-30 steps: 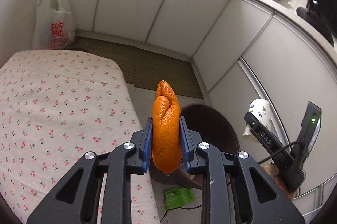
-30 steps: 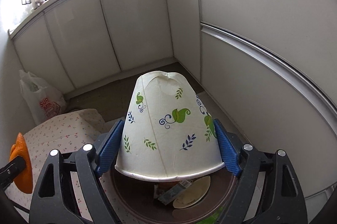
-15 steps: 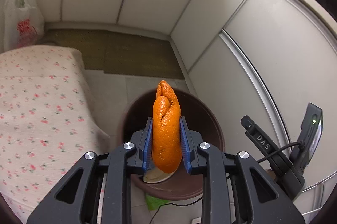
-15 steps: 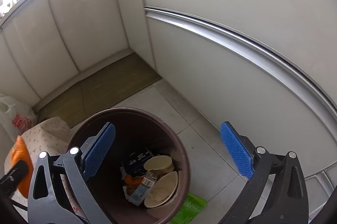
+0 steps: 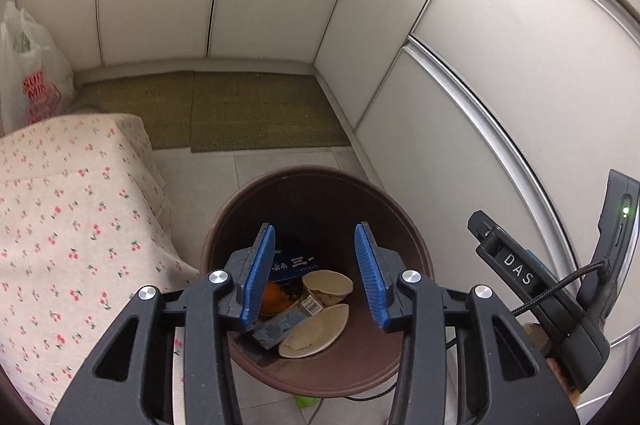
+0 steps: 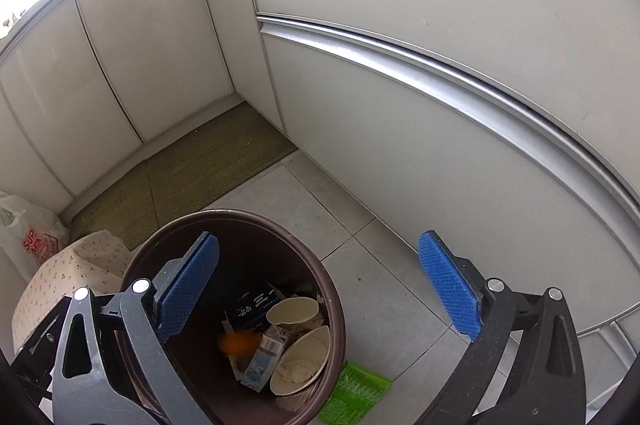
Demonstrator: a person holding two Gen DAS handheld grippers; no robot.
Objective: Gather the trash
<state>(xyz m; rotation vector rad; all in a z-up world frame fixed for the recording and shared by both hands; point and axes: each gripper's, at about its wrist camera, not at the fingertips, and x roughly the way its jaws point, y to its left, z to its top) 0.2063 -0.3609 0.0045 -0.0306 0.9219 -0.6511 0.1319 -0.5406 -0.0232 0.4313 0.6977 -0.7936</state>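
Observation:
A round brown trash bin (image 5: 416, 237) (image 6: 320, 277) stands on the tiled floor beside the white cabinets. Inside lie an orange peel (image 5: 274, 295) (image 6: 236, 343), blurred in the right wrist view, crushed paper cups (image 5: 326, 283) (image 6: 294, 309), a dark blue box (image 5: 294, 261) and a small carton (image 6: 264, 357). My left gripper (image 5: 316, 275) is open and empty right above the bin. My right gripper (image 6: 320, 297) is wide open and empty, over the bin's right edge.
A table with a cherry-print cloth (image 5: 60, 217) is left of the bin. A white plastic bag (image 5: 30, 73) stands in the far left corner. An olive mat (image 5: 256, 109) lies by the cabinets. A green packet (image 6: 354, 395) lies on the floor beside the bin.
My right gripper opened and let the paper cup fall into the bin. My left gripper moved over the bin, then opened, and the orange peel dropped in.

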